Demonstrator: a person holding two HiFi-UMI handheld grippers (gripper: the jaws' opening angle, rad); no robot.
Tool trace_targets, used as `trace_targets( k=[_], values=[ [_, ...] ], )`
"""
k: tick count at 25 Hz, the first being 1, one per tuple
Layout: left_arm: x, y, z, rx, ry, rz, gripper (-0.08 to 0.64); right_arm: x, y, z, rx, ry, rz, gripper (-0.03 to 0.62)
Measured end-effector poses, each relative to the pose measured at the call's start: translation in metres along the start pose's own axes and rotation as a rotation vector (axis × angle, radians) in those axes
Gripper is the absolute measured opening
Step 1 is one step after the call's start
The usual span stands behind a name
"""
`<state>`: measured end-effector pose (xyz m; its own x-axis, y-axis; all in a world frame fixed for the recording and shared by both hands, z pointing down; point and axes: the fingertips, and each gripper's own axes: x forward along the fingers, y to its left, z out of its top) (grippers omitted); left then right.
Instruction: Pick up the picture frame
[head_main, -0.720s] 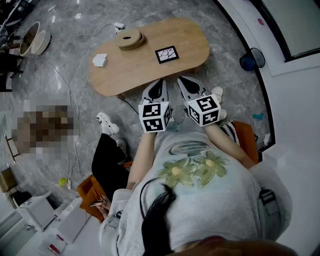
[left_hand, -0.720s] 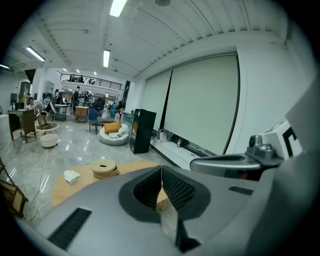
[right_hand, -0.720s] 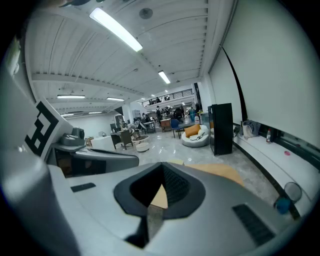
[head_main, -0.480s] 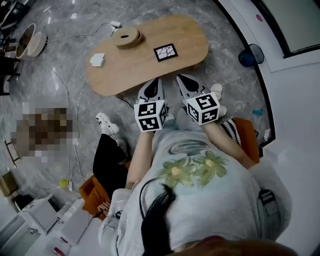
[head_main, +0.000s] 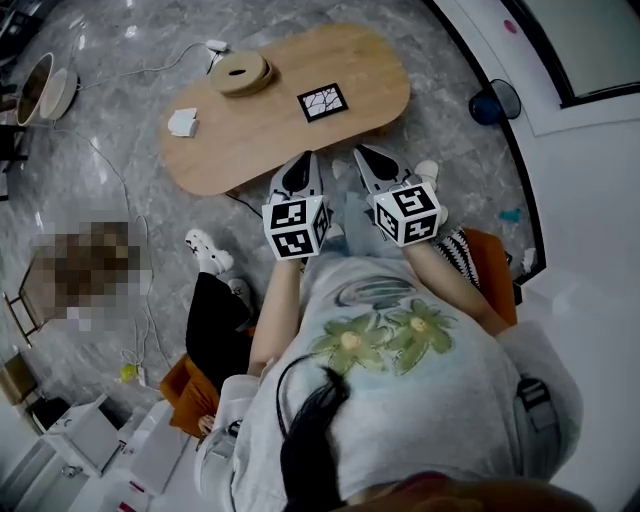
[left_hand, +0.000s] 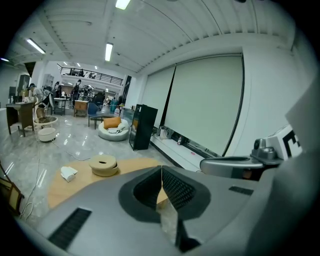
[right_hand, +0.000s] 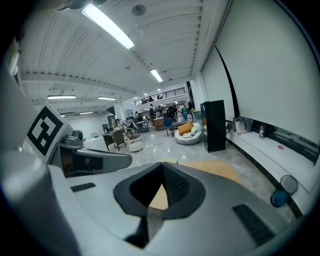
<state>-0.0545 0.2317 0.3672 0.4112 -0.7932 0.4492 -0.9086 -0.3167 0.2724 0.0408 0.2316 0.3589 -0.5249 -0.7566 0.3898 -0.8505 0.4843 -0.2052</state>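
Note:
The picture frame (head_main: 323, 101), small and black with a white cracked pattern, lies flat on the oval wooden table (head_main: 260, 140), right of its middle. My left gripper (head_main: 305, 160) and right gripper (head_main: 361, 153) hover side by side at the table's near edge, short of the frame. Both are shut with nothing between the jaws. In the left gripper view the left gripper (left_hand: 161, 172) has its pads pressed together over the table (left_hand: 70, 187). The right gripper (right_hand: 162, 172) is likewise closed, with the table (right_hand: 215, 170) ahead. The frame is hidden in both gripper views.
A round wooden disc (head_main: 243, 72) and a white crumpled object (head_main: 182, 122) sit on the table's left part. A cable (head_main: 150, 75) trails over the grey floor. A blue round object (head_main: 493, 101) stands by the right wall. A white shoe (head_main: 205, 250) lies near the person's legs.
In the head view the table and frame have slid up and to the left. Both grippers have stayed shut and side by side, drifting slightly up and left.

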Motion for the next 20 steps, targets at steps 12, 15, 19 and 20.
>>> trace_targets(
  k=[12,15,19,20],
  values=[
    [0.061,0.025,0.014,-0.012,0.044,0.001,0.018,0.054,-0.044,0.007,0.018,0.035,-0.023,0.008],
    [0.082,0.033,0.019,-0.007,0.066,0.011,0.02,0.072,-0.059,0.009,0.022,0.059,-0.025,0.008],
    [0.109,0.047,0.033,-0.009,0.076,0.02,0.02,0.097,-0.08,0.019,0.014,0.079,-0.028,0.008],
    [0.115,0.049,0.036,-0.011,0.076,0.021,0.02,0.102,-0.085,0.022,0.012,0.082,-0.029,0.008]
  ],
)
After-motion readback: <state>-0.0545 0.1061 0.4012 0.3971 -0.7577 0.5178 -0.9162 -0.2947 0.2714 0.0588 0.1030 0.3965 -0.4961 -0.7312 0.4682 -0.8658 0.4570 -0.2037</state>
